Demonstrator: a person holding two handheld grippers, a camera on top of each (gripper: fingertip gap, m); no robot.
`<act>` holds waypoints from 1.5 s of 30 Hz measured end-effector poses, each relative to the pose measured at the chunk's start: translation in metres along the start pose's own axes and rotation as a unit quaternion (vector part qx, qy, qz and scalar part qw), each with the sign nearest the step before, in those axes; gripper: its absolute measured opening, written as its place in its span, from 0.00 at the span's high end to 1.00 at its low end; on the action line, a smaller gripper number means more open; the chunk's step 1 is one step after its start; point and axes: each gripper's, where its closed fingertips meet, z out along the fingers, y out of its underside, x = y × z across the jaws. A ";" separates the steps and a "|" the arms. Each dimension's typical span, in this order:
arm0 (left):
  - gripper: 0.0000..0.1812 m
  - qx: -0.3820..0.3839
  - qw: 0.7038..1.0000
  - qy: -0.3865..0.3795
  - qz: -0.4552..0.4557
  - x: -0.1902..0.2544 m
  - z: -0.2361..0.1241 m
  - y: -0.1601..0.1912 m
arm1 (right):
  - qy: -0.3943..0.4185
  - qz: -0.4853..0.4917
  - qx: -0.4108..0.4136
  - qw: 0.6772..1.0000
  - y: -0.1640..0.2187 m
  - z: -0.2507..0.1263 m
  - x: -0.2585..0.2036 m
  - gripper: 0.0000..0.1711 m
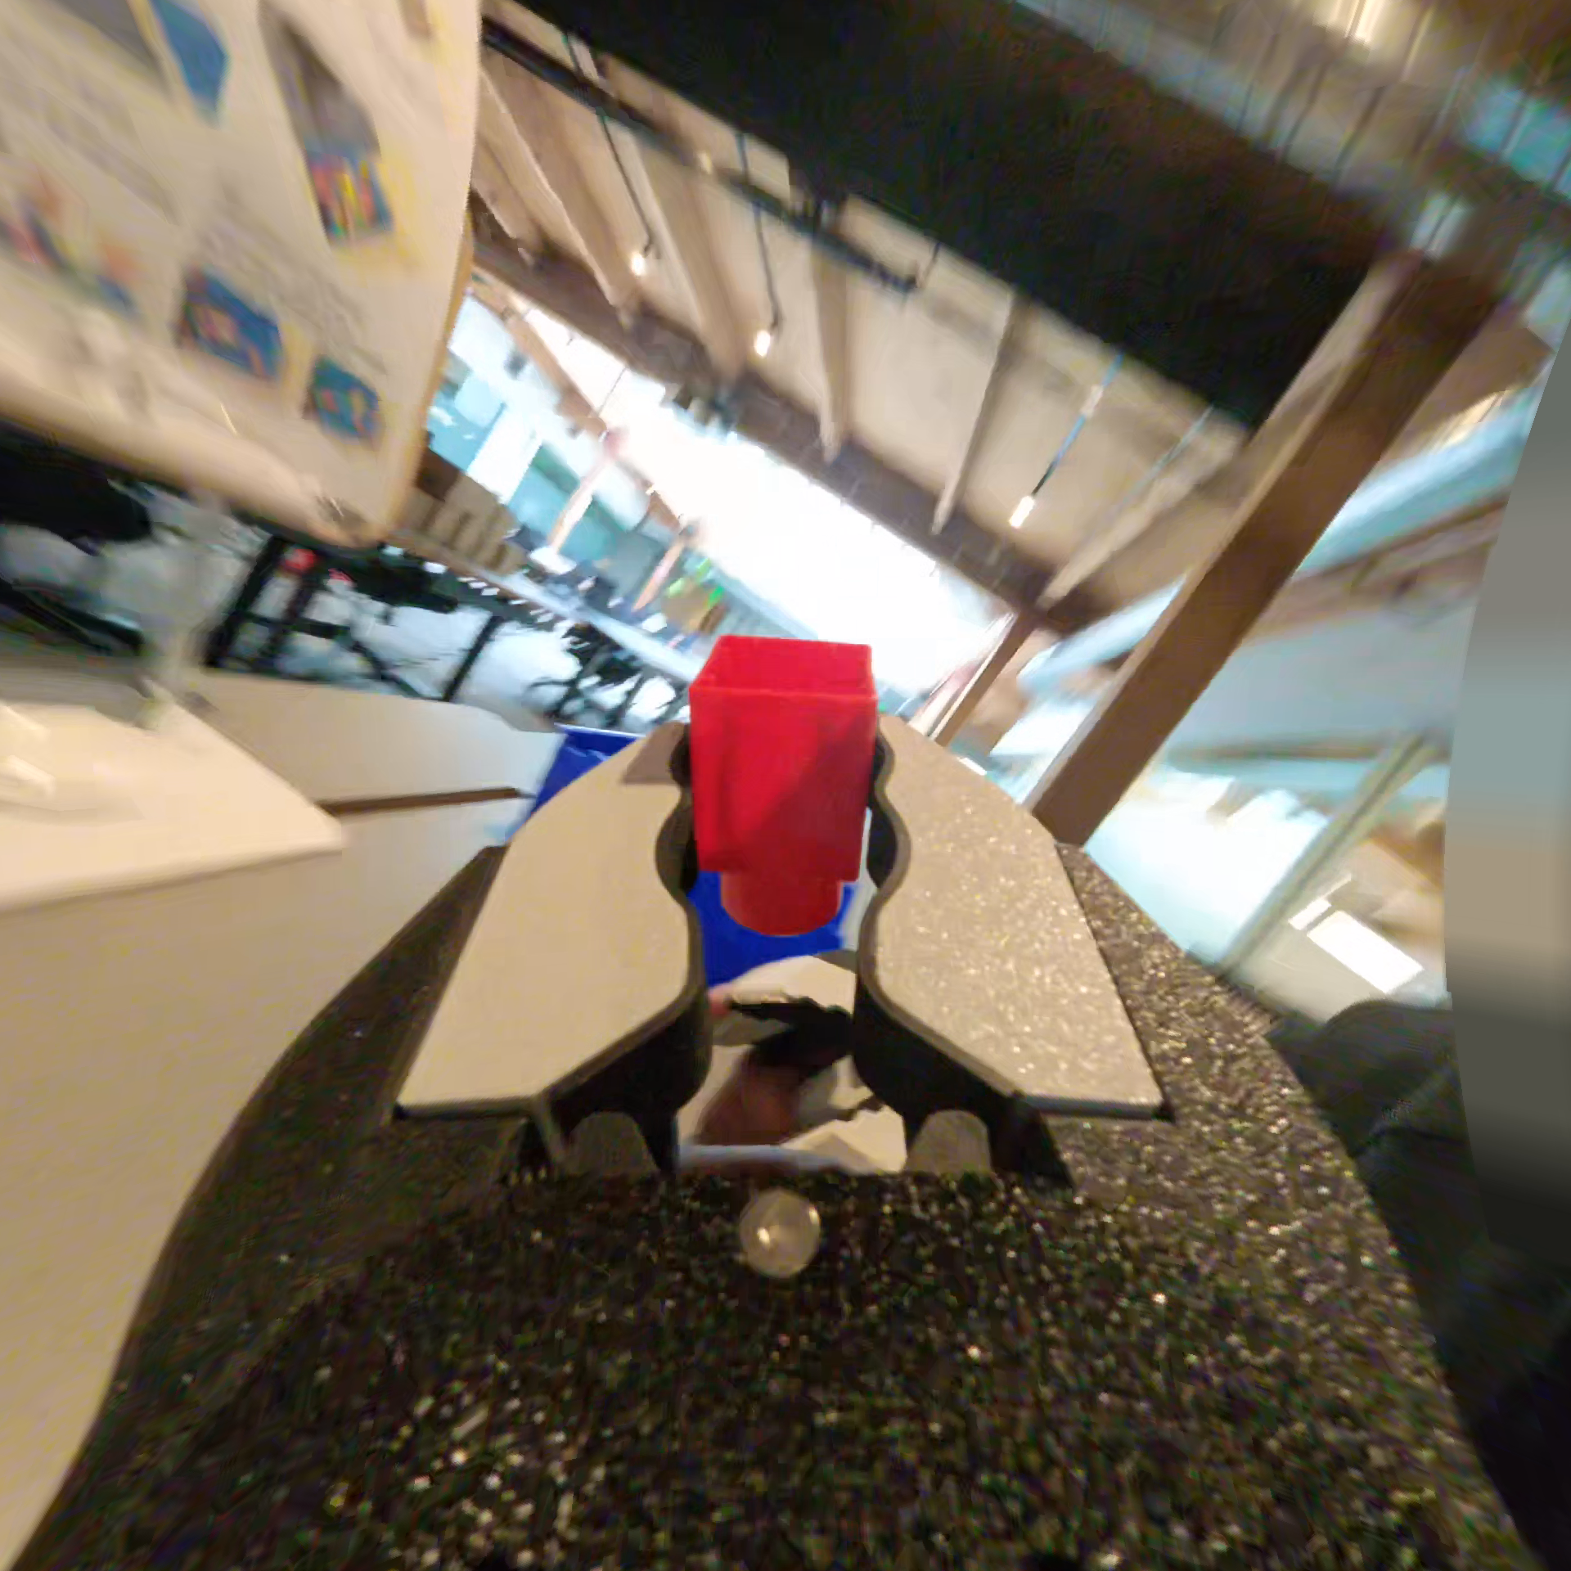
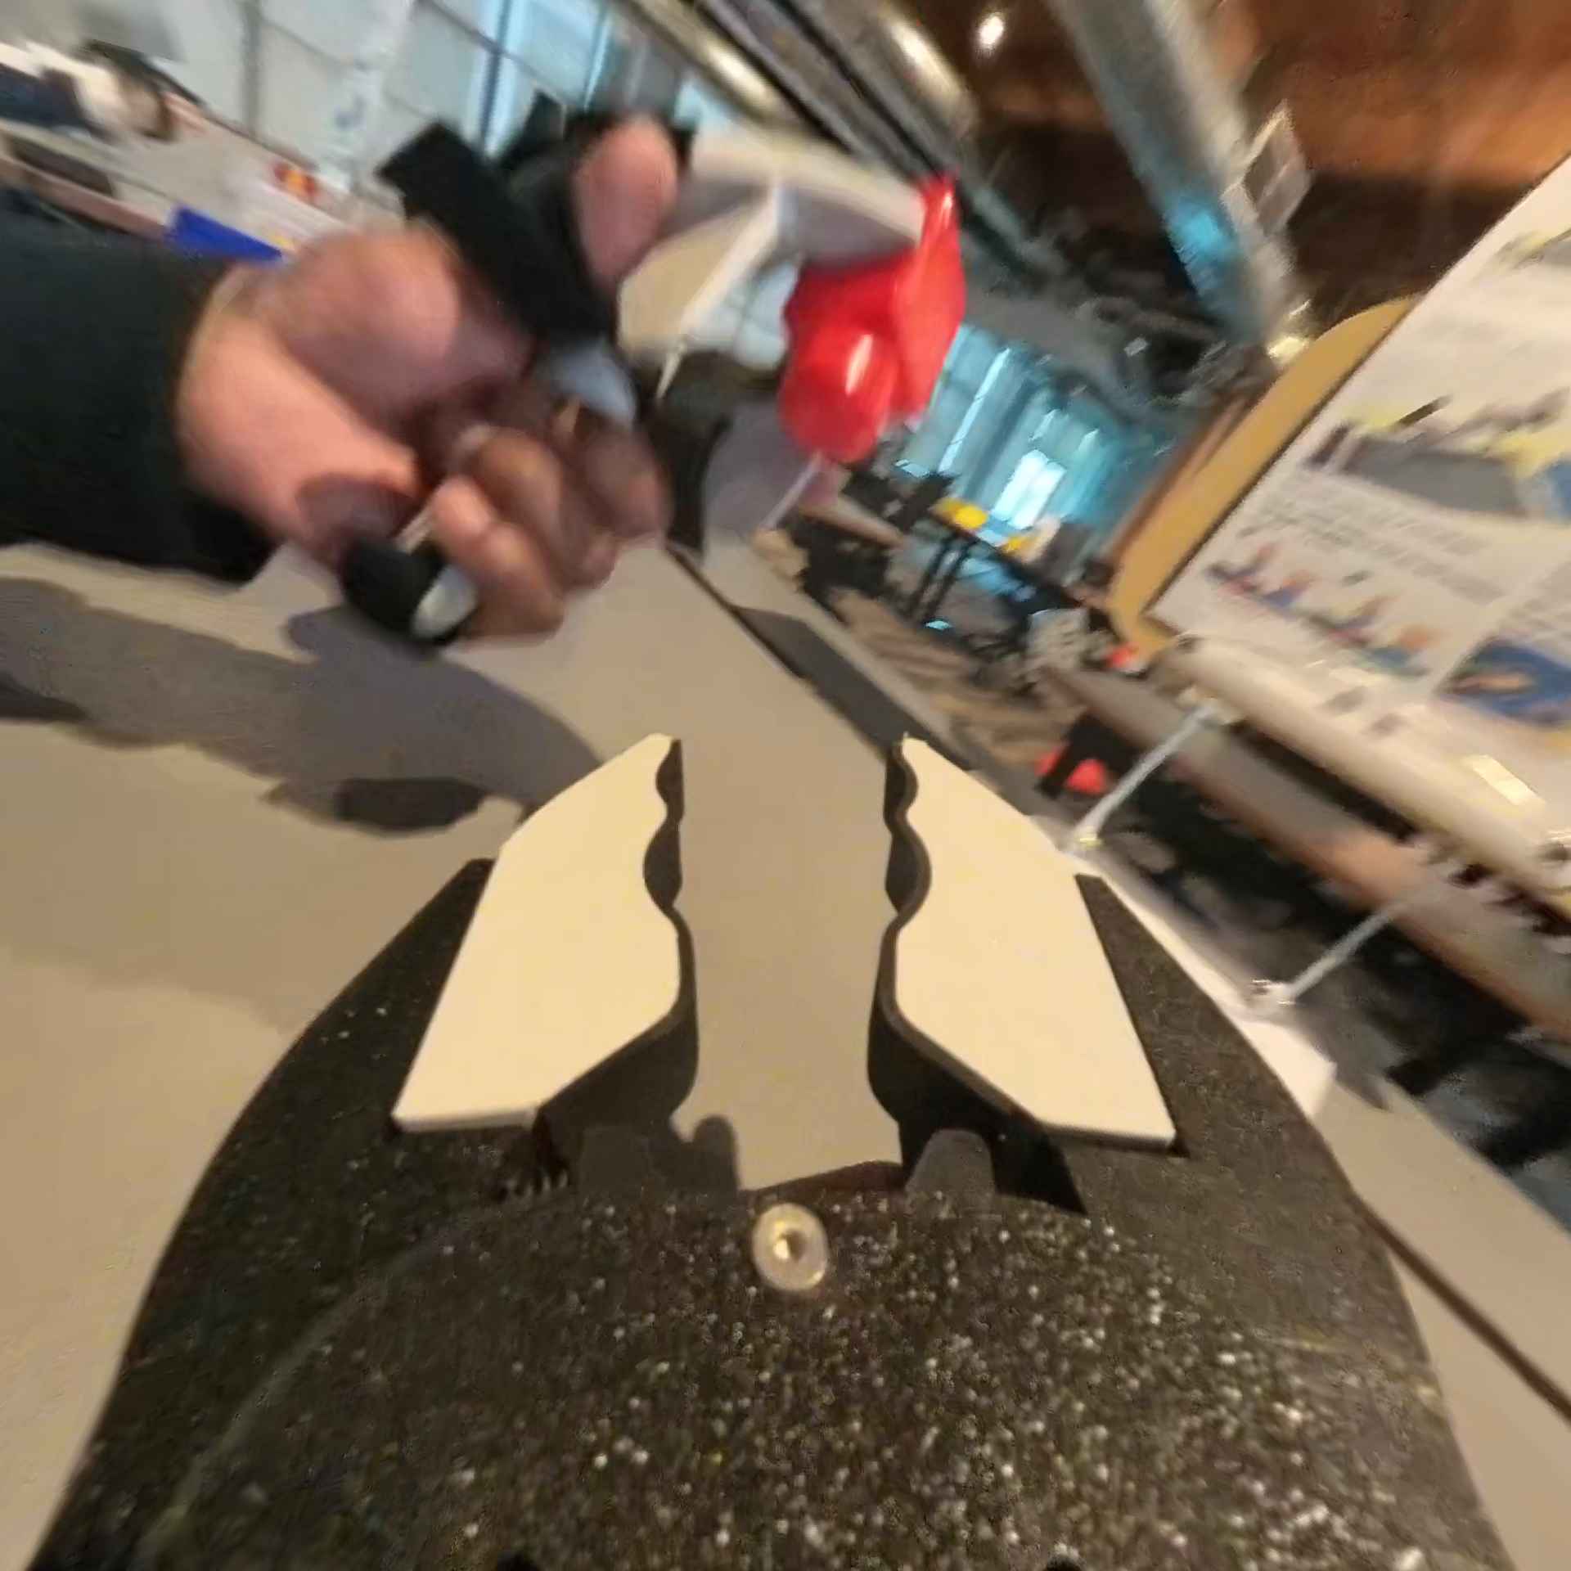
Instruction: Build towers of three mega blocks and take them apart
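My left gripper (image 1: 780, 765) is shut on a red mega block (image 1: 782, 765), held in the air and tilted up toward the ceiling. The block's stud points back toward the camera. The same red block (image 2: 876, 340) shows blurred in the right wrist view, high in the left gripper that a hand (image 2: 408, 408) holds. My right gripper (image 2: 782, 765) is open and empty, low over the grey table (image 2: 255, 850). No other block shows clearly.
A blue object (image 1: 586, 757) sits behind the left gripper's fingers. A white board with coloured pictures (image 1: 212, 255) stands at the left and also at the right in the right wrist view (image 2: 1403, 527). A wooden post (image 1: 1258, 544) rises at the right.
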 end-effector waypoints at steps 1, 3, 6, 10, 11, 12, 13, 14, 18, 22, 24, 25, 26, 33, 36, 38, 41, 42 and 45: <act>0.80 0.027 0.998 0.010 -0.063 -0.005 0.005 0.021 | 0.020 -0.025 0.006 0.999 -0.001 -0.005 0.004 0.73; 0.80 0.065 0.985 0.031 -0.157 -0.011 0.011 0.055 | 0.055 -0.076 0.004 0.996 -0.001 -0.011 0.010 0.73; 0.80 0.051 0.973 0.039 -0.220 -0.010 0.019 0.089 | 0.080 -0.134 0.002 0.988 -0.002 -0.013 0.010 0.73; 0.80 0.031 0.976 0.041 -0.210 -0.005 0.023 0.101 | 0.084 -0.175 0.014 0.981 -0.009 -0.009 0.001 0.74; 0.80 0.027 0.975 0.043 -0.217 -0.004 0.023 0.103 | 0.086 -0.175 0.013 0.981 -0.009 -0.009 0.001 0.75; 0.80 0.022 0.974 0.044 -0.219 -0.003 0.022 0.105 | 0.089 -0.173 0.013 0.981 -0.009 -0.009 0.001 0.75; 0.80 0.017 0.974 0.042 -0.222 -0.003 0.021 0.109 | 0.092 -0.172 0.012 0.981 -0.009 -0.009 0.002 0.75; 0.80 0.014 0.973 0.043 -0.228 -0.002 0.021 0.112 | 0.093 -0.172 0.010 0.981 -0.009 -0.009 0.003 0.73; 0.80 0.014 0.964 0.051 -0.261 0.002 0.022 0.119 | 0.099 -0.188 0.006 0.977 -0.008 -0.010 0.002 0.77; 0.80 -0.001 0.964 0.049 -0.261 0.004 0.024 0.123 | 0.076 -0.162 -0.006 0.984 -0.006 -0.013 0.005 0.79; 0.80 -0.024 0.969 0.043 -0.241 0.003 0.023 0.125 | 0.062 -0.145 -0.020 0.987 -0.004 -0.014 0.007 0.79; 0.80 -0.035 0.973 0.040 -0.223 0.002 0.022 0.125 | 0.052 -0.131 -0.026 0.990 -0.004 -0.015 0.008 0.79; 0.79 -0.046 0.978 0.034 -0.199 0.000 0.020 0.123 | 0.036 -0.113 -0.036 0.992 -0.003 -0.015 0.008 0.79; 0.71 -0.136 0.987 -0.063 0.049 -0.035 -0.019 0.101 | -0.167 0.037 -0.246 0.954 0.029 -0.036 -0.005 0.79; 0.71 -0.174 0.976 -0.089 0.101 -0.045 -0.035 0.101 | -0.248 0.046 -0.359 0.898 0.045 -0.063 -0.015 0.79; 0.71 -0.189 0.972 -0.089 0.106 -0.046 -0.039 0.104 | -0.281 0.028 -0.410 0.867 0.049 -0.075 -0.018 0.79; 0.71 -0.218 0.966 -0.087 0.111 -0.045 -0.039 0.112 | -0.350 -0.024 -0.475 0.807 0.055 -0.097 -0.027 0.79; 0.71 -0.232 0.962 -0.084 0.116 -0.044 -0.039 0.117 | -0.358 -0.054 -0.491 0.792 0.058 -0.100 -0.026 0.79; 0.70 -0.273 0.949 -0.077 0.138 -0.040 -0.039 0.131 | -0.389 -0.077 -0.517 0.759 0.063 -0.102 -0.032 0.79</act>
